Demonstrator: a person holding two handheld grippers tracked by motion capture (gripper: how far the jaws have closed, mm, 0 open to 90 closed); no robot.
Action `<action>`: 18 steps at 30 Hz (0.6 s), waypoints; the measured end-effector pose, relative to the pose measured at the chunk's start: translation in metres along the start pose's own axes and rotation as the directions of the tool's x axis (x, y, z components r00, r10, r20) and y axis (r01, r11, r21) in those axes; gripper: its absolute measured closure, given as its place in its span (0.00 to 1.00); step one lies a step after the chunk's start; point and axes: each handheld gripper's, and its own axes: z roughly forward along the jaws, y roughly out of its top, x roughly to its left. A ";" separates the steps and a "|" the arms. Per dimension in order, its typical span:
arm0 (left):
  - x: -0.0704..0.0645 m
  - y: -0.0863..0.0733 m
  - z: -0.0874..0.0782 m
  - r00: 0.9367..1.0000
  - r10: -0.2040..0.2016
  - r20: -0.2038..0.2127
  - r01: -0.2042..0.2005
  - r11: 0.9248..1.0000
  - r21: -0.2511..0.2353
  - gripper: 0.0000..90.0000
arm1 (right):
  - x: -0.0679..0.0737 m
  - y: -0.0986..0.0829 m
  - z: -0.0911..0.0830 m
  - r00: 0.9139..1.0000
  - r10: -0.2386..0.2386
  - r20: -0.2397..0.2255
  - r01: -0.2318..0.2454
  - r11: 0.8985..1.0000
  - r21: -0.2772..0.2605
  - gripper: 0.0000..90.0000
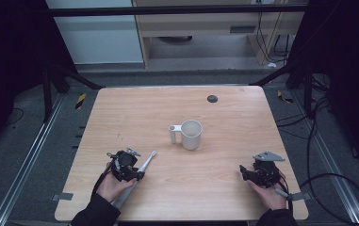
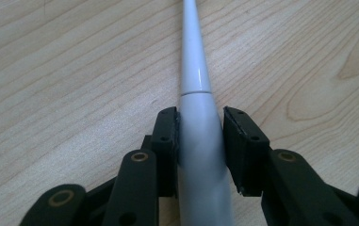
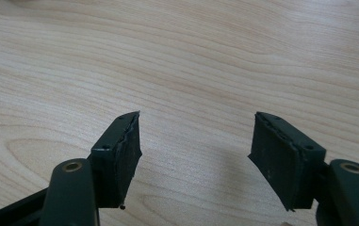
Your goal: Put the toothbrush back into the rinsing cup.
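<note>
Pale wood grain covers the desk (image 1: 177, 108), which stands on grey floor before dark curtains. From the high view, the left gripper (image 1: 129, 170) sits near the desk's front left with a white electric toothbrush (image 1: 145, 163) running through it, head pointing toward a white mug (image 1: 191, 134) at the middle; a small dark disc (image 1: 212, 99) lies farther back. The right gripper (image 1: 251, 172) rests at the front right, well apart. In the left gripper view, the fingers (image 2: 167, 136) grasp the toothbrush (image 2: 200, 117) at its thick handle, pressing both sides. In the right gripper view, the fingers (image 3: 120, 155) stand spread wide over bare wood, holding nothing.
</note>
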 end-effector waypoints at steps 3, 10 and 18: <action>0.000 0.000 0.000 1.000 0.003 0.000 -0.003 1.000 0.002 0.73 | 0.000 0.000 0.000 1.000 0.000 0.000 0.000 1.000 0.000 0.37; 0.001 0.002 0.000 1.000 0.024 0.008 -0.025 1.000 0.011 0.74 | 0.001 0.000 0.000 1.000 0.000 -0.001 0.000 1.000 0.005 0.37; 0.000 0.002 -0.020 0.999 0.033 0.039 -0.030 0.995 -0.090 0.74 | 0.000 0.000 0.001 1.000 -0.004 0.004 0.004 1.000 0.004 0.37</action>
